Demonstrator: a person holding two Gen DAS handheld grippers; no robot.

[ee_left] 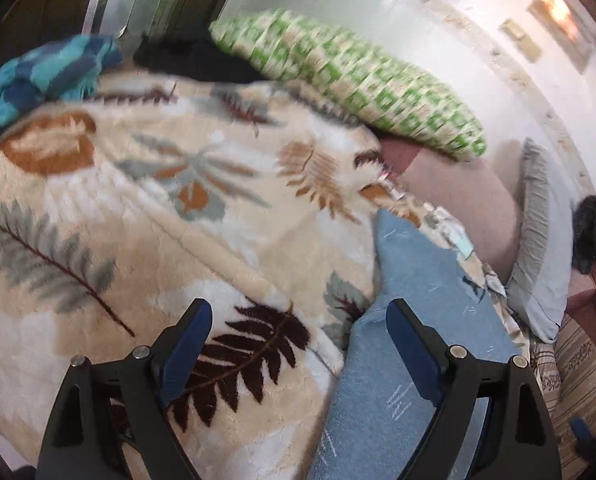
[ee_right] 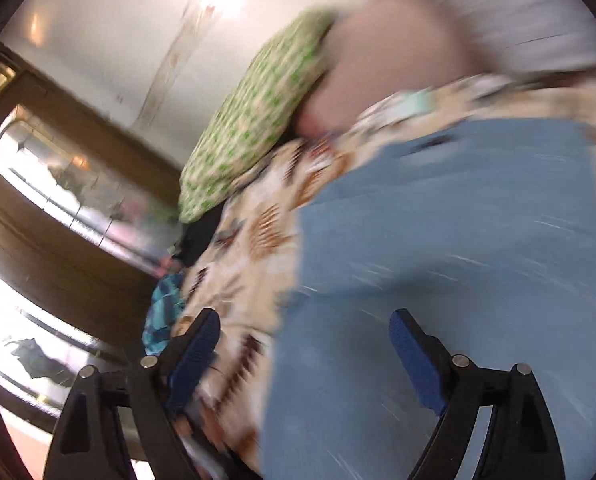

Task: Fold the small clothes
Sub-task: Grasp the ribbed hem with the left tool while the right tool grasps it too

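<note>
The left claw (ee_left: 298, 316) stands spread wide with nothing between its blue pads, hanging over a bed covered by a cream fleece blanket (ee_left: 146, 216) printed with brown, grey and orange leaves; the right claw (ee_right: 303, 326) is likewise spread wide and empty, its view tilted and smeared by blur. The task's thing, a light blue garment (ee_left: 413, 280) with faint white dashes, lies flat on the blanket; in the left wrist view it runs from the lower middle up toward the right, passing under the right-hand finger of that claw, while in the right wrist view the same blue garment (ee_right: 457, 260) fills most of the right half, beneath the right-hand finger there. Whether either claw touches the cloth cannot be told. At the head of the bed a green-and-cream patterned pillow (ee_left: 349, 80) leans by the pale wall; beside it sits a pinkish pillow (ee_left: 465, 200) and a grey-blue pillow (ee_left: 537, 248); a crumpled teal and navy cloth (ee_left: 42, 76) lies at the blanket's far left edge, with a dark cloth (ee_left: 194, 64) just beside it.
</note>
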